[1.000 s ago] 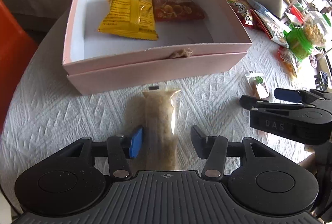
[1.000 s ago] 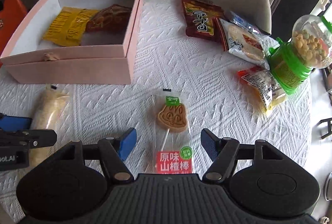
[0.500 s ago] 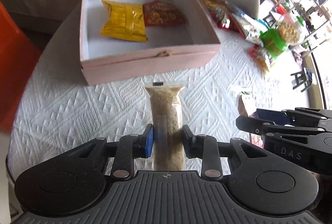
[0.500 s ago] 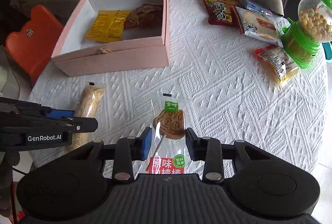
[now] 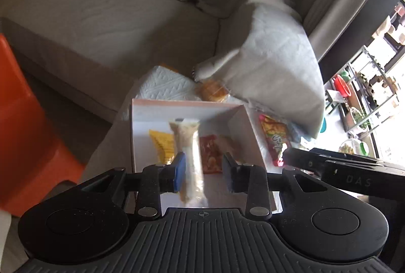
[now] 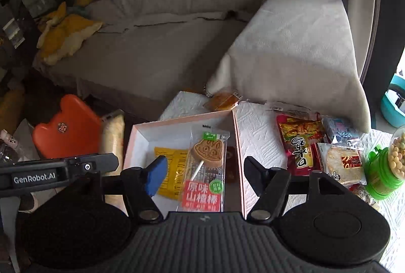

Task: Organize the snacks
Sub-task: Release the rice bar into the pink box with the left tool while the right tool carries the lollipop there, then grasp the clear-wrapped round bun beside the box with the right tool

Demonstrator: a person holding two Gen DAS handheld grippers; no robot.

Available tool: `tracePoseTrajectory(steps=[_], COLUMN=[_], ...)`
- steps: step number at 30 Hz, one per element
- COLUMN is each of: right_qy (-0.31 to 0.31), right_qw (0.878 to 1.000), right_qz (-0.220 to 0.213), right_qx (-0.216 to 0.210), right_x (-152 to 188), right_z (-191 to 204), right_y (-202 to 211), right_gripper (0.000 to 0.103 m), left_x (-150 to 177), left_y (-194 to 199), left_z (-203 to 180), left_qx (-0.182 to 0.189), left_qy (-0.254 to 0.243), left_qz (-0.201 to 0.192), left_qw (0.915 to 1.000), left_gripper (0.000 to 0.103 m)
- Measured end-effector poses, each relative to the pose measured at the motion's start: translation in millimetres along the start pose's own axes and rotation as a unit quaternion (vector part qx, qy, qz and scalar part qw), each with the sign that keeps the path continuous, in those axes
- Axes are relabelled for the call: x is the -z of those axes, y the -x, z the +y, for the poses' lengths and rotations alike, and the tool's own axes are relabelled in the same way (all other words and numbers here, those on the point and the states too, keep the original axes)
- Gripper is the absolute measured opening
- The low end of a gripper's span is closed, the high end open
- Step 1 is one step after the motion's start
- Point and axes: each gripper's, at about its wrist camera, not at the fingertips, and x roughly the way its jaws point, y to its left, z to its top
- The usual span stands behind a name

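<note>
Both grippers hover over the pink box (image 5: 249,121) (image 6: 235,126). My left gripper (image 5: 202,175) has its jaws apart; a long clear pack of beige grain snack (image 5: 192,154) lies between them, over the box, blurred. My right gripper (image 6: 203,174) is open wide; the lollipop packet (image 6: 206,171) with a brown biscuit face and red label sits between its fingers, over the box. A yellow packet (image 5: 160,143) (image 6: 174,171) and a red packet (image 5: 210,154) lie in the box. The left gripper's body (image 6: 50,171) shows in the right view with the grain pack (image 6: 114,141) beside it.
Red snack packets (image 6: 301,143), a rice cracker packet (image 6: 341,161) and a green candy jar (image 6: 387,171) lie right of the box on the white tablecloth (image 6: 258,136). A grey sofa with a blanket (image 6: 298,45) is behind. An orange stool (image 6: 68,126) stands left.
Both grippers lifted their snacks from the table and carried them over the pink box. Both jaws, shut half a second ago, have opened, the right wider.
</note>
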Motion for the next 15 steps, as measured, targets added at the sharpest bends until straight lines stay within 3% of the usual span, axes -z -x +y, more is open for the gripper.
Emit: tracePoseTrajectory(steps=[6,11,15], right_qy=[0.033,-0.058,-0.148], right_qw=[0.999,0.996,0.984], right_qz=[0.01,0.045,0.1], right_qx=[0.041,0.045,0.022], right_x=[-4.8,-62.8,-107.8], right_z=[-14.6,-32.9,-38.1], right_y=[-27.6,-94.8,-173.0], right_gripper=[0.067,0.067,0.067], left_x=[29.6,30.2,24.4], left_y=[-11.3,-2.3,8.2], left_z=[6.7,21.4,33.8], left_qx=[0.001,-0.027,-0.056], left_qy=[0.035,0.079,0.093], left_qz=[-0.005,-0.011,-0.027], left_qw=[0.9994,0.9964,0.9937], left_gripper=[0.036,0.035,0.035])
